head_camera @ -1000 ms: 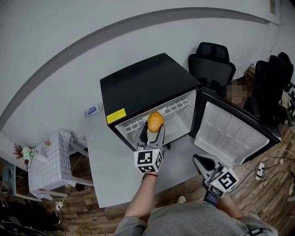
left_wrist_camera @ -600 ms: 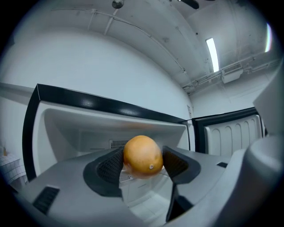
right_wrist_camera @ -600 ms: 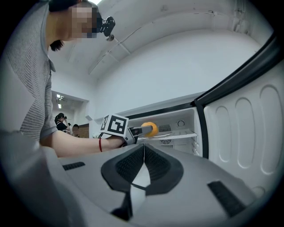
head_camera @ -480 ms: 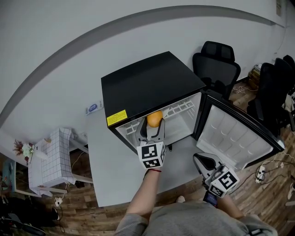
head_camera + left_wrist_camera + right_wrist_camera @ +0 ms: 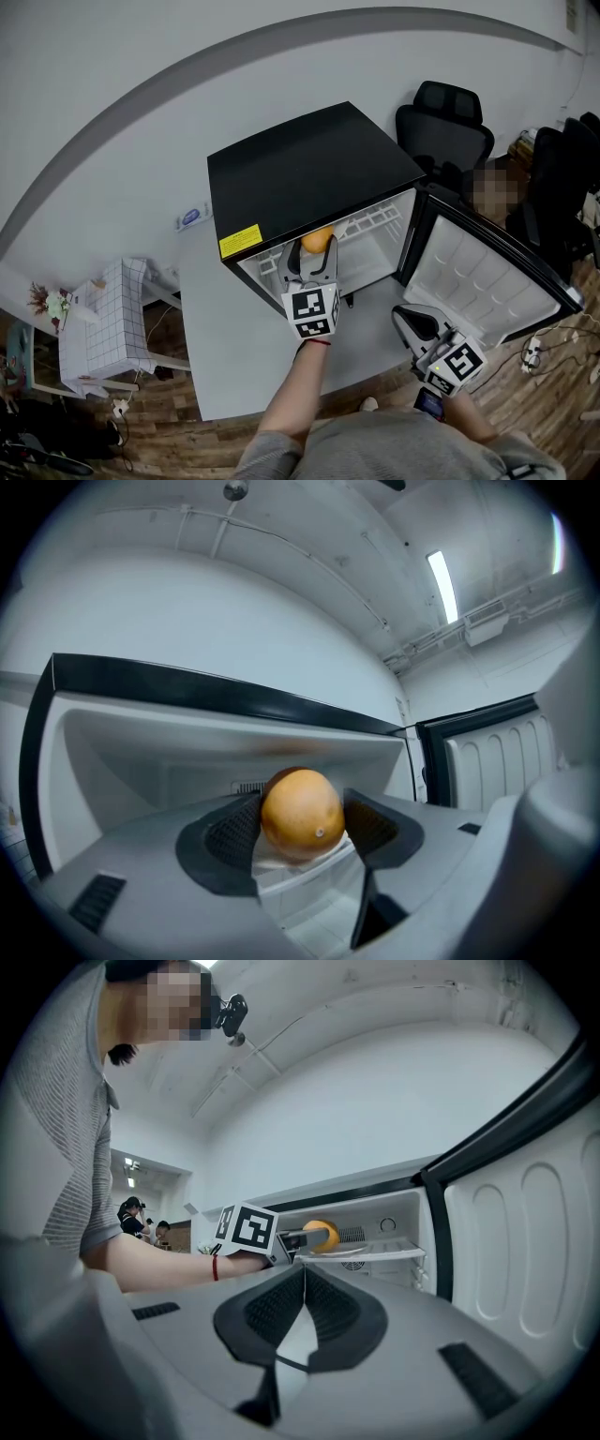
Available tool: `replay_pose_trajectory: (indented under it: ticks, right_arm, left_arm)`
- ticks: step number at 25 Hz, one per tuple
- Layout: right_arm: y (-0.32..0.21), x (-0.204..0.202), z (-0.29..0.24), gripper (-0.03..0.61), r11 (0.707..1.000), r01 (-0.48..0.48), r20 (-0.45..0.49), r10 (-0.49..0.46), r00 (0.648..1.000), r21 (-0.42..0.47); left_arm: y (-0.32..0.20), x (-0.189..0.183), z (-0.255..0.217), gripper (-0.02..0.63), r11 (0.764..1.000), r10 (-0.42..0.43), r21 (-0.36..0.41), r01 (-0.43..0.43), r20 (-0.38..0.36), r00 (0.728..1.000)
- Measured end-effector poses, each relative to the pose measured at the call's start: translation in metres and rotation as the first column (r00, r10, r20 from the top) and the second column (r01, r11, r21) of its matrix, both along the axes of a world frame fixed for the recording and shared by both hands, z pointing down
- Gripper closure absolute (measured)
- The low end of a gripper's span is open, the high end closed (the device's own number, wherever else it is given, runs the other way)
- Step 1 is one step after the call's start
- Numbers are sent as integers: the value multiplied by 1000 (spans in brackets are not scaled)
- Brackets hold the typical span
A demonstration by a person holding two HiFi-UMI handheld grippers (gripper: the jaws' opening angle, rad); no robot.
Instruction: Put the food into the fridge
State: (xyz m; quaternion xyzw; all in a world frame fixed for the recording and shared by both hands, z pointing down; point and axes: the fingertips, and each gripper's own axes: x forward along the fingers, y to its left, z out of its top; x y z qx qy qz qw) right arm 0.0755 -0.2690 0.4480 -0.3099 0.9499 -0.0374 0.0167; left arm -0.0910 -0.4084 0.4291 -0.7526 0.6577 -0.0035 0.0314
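Observation:
An orange is clamped between the pads of my left gripper, which is shut on it. That gripper reaches into the top opening of the small black fridge, just above the white wire shelf. The fridge door stands wide open to the right. My right gripper hangs low in front of the door, shut and empty, its pads touching.
A white table carries the fridge. A small tiled side table stands at the left with a plant. Black office chairs and a person sit behind the door. Cables lie on the wooden floor.
My left gripper has carried the orange forward, from in front of the fridge opening to inside it above the shelf. The right gripper has hardly moved.

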Motion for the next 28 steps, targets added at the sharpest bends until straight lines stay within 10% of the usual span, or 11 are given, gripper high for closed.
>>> replay_pose_trajectory:
  ticks: [28]
  right_arm:
    - [1,10,3,568,999,-33,-11,33,999,-12]
  left_arm:
    - [-26,-2,17,324,993,-72,-81,88,183,980]
